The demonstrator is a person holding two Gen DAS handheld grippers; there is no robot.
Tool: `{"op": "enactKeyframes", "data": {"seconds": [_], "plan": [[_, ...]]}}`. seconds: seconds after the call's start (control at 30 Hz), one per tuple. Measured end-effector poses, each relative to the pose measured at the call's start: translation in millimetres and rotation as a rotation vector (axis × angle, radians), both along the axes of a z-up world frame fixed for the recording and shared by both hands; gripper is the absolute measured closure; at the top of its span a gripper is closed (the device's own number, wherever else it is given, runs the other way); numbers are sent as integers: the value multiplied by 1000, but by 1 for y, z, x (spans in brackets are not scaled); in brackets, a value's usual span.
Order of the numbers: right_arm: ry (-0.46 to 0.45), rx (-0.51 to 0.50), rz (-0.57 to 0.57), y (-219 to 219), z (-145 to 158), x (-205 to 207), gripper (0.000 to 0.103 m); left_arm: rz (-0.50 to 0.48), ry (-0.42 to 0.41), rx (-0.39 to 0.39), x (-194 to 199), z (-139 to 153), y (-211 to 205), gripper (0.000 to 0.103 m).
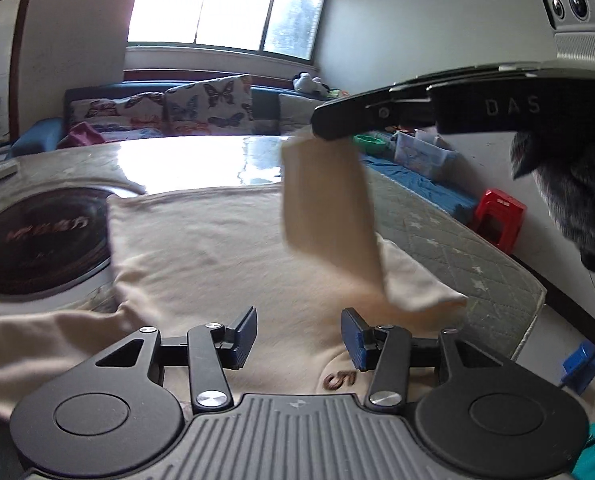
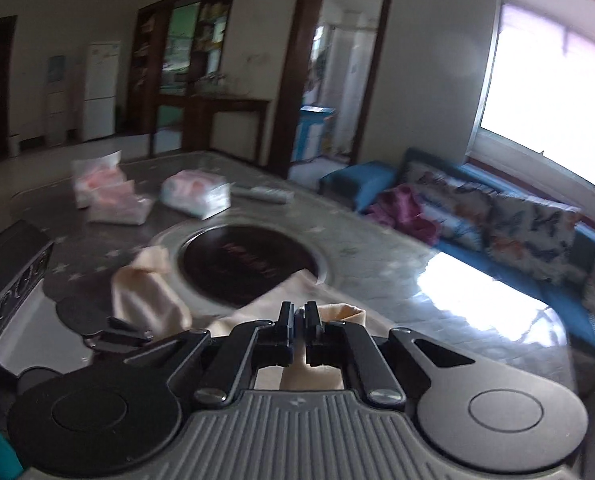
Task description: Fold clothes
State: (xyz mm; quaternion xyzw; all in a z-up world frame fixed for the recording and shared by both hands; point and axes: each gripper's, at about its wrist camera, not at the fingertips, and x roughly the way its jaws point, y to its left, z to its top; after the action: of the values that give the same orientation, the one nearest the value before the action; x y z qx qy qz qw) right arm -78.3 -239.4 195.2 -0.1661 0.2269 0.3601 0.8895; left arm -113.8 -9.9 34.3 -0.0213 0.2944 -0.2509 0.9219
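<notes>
Your left gripper hangs with its jaws spread wide and nothing between them; the cream shirt lies flat on the table just beyond and beneath the blue pads, with a brown "5" print showing below the right-hand pad.

Your right gripper has its jaws pinched together on the sleeve, which hangs down from the fingertips, lifted off the table. From the left wrist view, that sleeve dangles ahead of the open jaws and a little to their right, with a fold of shirt resting on the table behind it. From the right wrist view, cream cloth shows just past the closed jaws and again beneath them.

A black round cooktop is set into the table ahead of the right jaws, its near edge partly covered by shirt. Plastic packets sit farther ahead to the left.
</notes>
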Motion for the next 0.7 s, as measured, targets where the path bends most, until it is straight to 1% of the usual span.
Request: {"op": "enactKeyframes", "data": {"seconds": [0.03,0.1,0.13,0.17,0.23,0.27,0.3,0.33,0.37,0.47,0.57,0.6,0.63,0.67,0.7], "plan": [[17,4,12,5,-5,-2,94,7,3,-1,-1,-1,3,53],[17,3,19,4,-9,-10,93,20,8,-2,-3,-3,9,53],[19,-5,10,0,-12,-12,91,26,10,-2,-3,-3,11,53],[24,-19,-7,-6,-15,-13,87,34,11,-3,-3,-4,14,53],[33,-47,-43,-18,-20,-14,83,54,15,-6,-3,-3,18,53],[38,-61,-60,-24,-23,-15,79,64,13,-7,-3,-3,19,53],[48,-77,-81,-31,-28,-16,72,73,12,-9,-2,-2,20,53],[62,-93,-104,-39,-35,-17,68,81,9,-10,-1,-2,20,53],[74,-110,-125,-46,-41,-18,67,89,7,-10,1,-2,21,53],[111,-162,-189,-67,-61,-24,67,109,8,-4,8,-3,19,53],[142,-152,-256,-89,-75,-24,68,117,25,10,18,-9,14,56],[148,-138,-269,-94,-76,-22,68,113,29,17,19,-11,12,59],[154,-123,-281,-98,-78,-20,68,109,33,23,20,-13,11,76],[160,-109,-294,-103,-79,-19,68,107,40,31,20,-13,10,91],[164,-98,-303,-106,-79,-16,68,112,51,31,19,-12,10,95]]}}
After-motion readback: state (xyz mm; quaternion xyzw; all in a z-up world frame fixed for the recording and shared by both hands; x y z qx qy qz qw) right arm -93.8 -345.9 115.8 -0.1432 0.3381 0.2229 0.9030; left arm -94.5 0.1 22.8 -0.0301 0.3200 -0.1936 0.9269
